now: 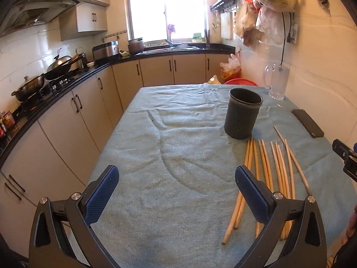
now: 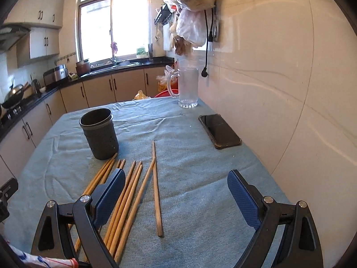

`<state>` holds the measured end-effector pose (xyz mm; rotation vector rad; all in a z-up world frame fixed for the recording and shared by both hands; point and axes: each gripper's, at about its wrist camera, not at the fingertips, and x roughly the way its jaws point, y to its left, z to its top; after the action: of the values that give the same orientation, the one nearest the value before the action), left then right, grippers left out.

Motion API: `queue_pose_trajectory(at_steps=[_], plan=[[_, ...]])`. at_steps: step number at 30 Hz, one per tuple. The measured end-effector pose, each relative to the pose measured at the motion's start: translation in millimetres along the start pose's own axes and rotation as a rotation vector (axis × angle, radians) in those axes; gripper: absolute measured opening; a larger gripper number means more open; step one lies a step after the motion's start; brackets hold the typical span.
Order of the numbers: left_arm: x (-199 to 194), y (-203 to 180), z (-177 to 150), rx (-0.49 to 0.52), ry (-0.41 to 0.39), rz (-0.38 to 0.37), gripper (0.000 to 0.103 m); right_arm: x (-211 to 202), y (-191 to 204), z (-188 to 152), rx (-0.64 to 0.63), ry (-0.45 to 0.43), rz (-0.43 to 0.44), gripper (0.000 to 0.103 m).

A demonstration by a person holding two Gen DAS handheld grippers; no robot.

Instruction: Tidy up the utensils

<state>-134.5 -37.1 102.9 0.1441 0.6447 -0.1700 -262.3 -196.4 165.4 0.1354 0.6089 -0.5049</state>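
1. On my left camera the near ends of the chopsticks (image 1: pixel 265 174) run behind the left tool's (image 1: pixel 176 178) right finger (image 1: pixel 252 192), so I cannot count them all there; the right tool (image 1: pixel 344 158) shows only as a dark piece cut off at the frame's right edge.
2. On my right camera the right tool's (image 2: pixel 177 186) left finger (image 2: pixel 111 192) covers part of the chopsticks (image 2: pixel 131 192) too.
3. Both tools hang above the desk with fingers spread wide and nothing between them.
4. The desk is covered by a wrinkled blue cloth (image 2: pixel 191 178). The chopsticks lie loose on it, roughly side by side, tips pointing away from me.
5. Just beyond their tips the dark cup (image 2: pixel 99 134) stands upright, its inside hidden from me.
6. A black phone (image 2: pixel 219 130) lies flat near the wall side.
7. Farther off a clear glass mug (image 2: pixel 187 87) stands at the desk's far edge.
8. Behind are beige cabinets, a black worktop with pots, and a bright window (image 1: pixel 166 9) too washed out to see through.
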Motion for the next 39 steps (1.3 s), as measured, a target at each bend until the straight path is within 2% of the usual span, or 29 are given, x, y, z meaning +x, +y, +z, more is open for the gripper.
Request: queue_pose_trajectory(at_steps=[12,16,20,25,33,34,37,39], plan=[[14.8,-9.8,12.6,0.104,0.009,-0.045,0.103,-6.3,2.4,1.0,-0.025,0.021,-0.065,0.095],[13.3,-21.8,12.6,0.138,0.010,-0.059,0.103,-3.1,0.4,-3.0,-0.033,0.049,-0.049,0.095],[11.5,-35.9,10.7,0.152,0.013,-0.026,0.103,1.9,-1.2,-9.1,-0.082,0.052,-0.033,0.095],[4.9,-46.8,7.8,0.117,0.030,0.016,0.103,18.1,-11.9,-12.2,-0.135,0.073,0.030,0.095],[20.8,-53.1,5.3,0.016,0.141,0.021,0.102,47.8,-58.6,-4.6,-0.090,0.109,0.192,0.095],[24.4,-55.2,5.8,0.011,0.153,0.010,0.097,52.9,-64.8,-4.4,-0.088,0.117,0.209,0.095],[42.1,-66.4,10.1,0.007,0.221,-0.039,0.067,65.0,-75.1,-5.3,-0.087,0.143,0.258,0.093],[52.3,-74.3,12.7,0.003,0.247,-0.063,0.063,73.9,-77.7,-6.6,-0.089,0.168,0.298,0.091]])
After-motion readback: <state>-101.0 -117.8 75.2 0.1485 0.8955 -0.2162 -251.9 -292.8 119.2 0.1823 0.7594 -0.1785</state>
